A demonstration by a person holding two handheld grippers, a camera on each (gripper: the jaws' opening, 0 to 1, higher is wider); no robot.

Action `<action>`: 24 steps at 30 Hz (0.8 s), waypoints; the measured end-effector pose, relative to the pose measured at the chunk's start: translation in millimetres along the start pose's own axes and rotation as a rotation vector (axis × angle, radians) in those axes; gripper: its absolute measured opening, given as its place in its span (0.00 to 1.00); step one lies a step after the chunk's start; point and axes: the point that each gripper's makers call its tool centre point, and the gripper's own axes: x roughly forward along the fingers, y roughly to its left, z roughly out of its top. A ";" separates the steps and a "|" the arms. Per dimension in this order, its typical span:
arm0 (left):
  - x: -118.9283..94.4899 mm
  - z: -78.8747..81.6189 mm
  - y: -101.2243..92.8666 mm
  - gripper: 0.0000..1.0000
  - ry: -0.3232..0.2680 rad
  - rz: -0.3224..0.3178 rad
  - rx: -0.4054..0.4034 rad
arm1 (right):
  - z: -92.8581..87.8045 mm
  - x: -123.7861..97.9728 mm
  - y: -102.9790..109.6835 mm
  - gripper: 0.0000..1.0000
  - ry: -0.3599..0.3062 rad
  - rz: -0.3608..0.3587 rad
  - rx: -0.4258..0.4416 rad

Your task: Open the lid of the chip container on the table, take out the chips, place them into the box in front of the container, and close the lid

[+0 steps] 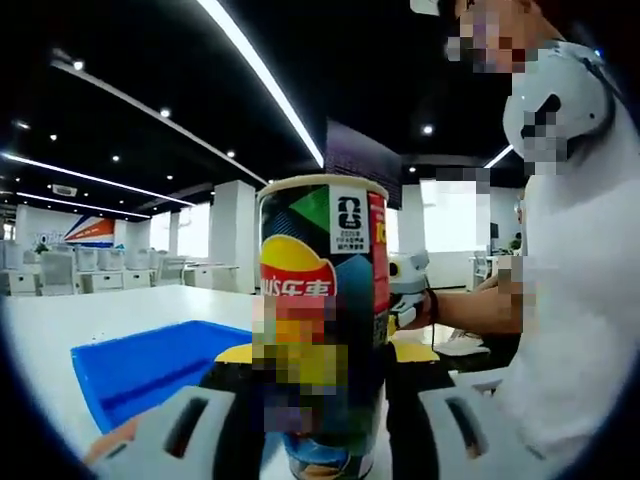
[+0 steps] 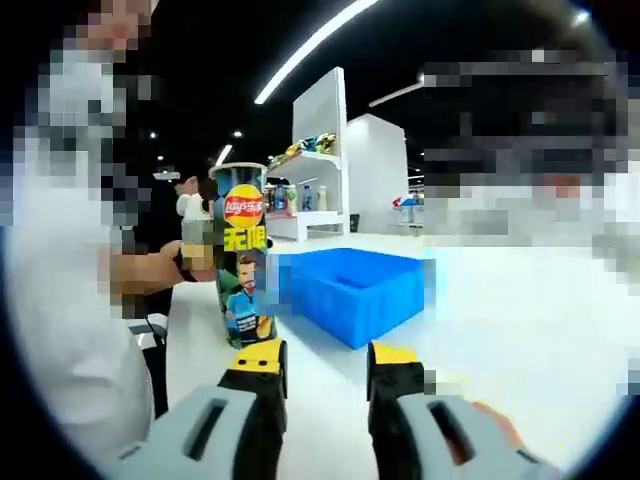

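Cardboard makes the tall printed chip tube [image 1: 322, 320] light and crushable; our left hand-held gripper [image 1: 325, 425] seems clamped low around it, our right hand-held gripper [image 2: 322, 375] apart, empty, tube ahead-left.

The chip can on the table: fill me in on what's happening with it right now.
A person works with a handheld gripper in each hand. The left gripper has its jaws around the chip can, which stands upright on the white table. The right gripper hangs a little way back from the can, jaws apart with nothing between them. The blue box sits beside the can. The can's top looks sealed, so opening hasn't started.
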 end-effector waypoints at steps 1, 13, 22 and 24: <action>-0.4 -0.4 0.4 0.47 0.001 0.001 -0.003 | -1.7 -1.1 -3.8 0.41 0.006 -0.017 0.010; -14.8 0.5 3.3 0.58 -0.016 0.046 -0.003 | -38.5 -1.4 -46.3 0.62 0.137 -0.233 0.015; -33.6 4.2 2.2 0.52 -0.019 0.076 -0.018 | -56.3 4.8 -54.9 0.61 0.204 -0.283 -0.008; -35.7 4.2 2.4 0.52 -0.026 0.081 -0.026 | -57.0 4.9 -56.4 0.61 0.202 -0.285 0.019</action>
